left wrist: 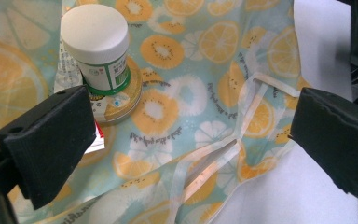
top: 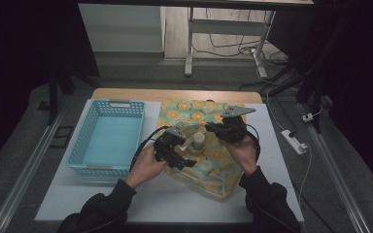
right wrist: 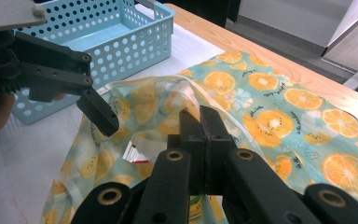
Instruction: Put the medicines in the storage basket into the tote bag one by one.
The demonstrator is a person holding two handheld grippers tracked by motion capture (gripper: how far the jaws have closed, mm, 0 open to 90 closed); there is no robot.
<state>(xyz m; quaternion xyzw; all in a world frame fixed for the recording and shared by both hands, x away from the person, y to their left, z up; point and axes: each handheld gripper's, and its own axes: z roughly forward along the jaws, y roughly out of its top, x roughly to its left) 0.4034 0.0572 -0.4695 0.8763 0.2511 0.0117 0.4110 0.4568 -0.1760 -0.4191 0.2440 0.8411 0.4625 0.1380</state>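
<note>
The right hand-held gripper [right wrist: 200,122] pinches the thin, floppy bag [right wrist: 279,112] — probably its rim. The left hand-held gripper [left wrist: 186,140] gapes empty; the small bottle [left wrist: 98,46] looks light — take its waist

We couldn't really read anything. The little jar [left wrist: 99,49] had a green label with tiny print, and the fruit-print bag [left wrist: 200,93] had small lettering around the slices, all too blurry.

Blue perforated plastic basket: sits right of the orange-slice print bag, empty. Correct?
Not quite. The blue perforated plastic basket sits left of the orange-slice print bag, not right, as the high view shows. It is empty.
</note>
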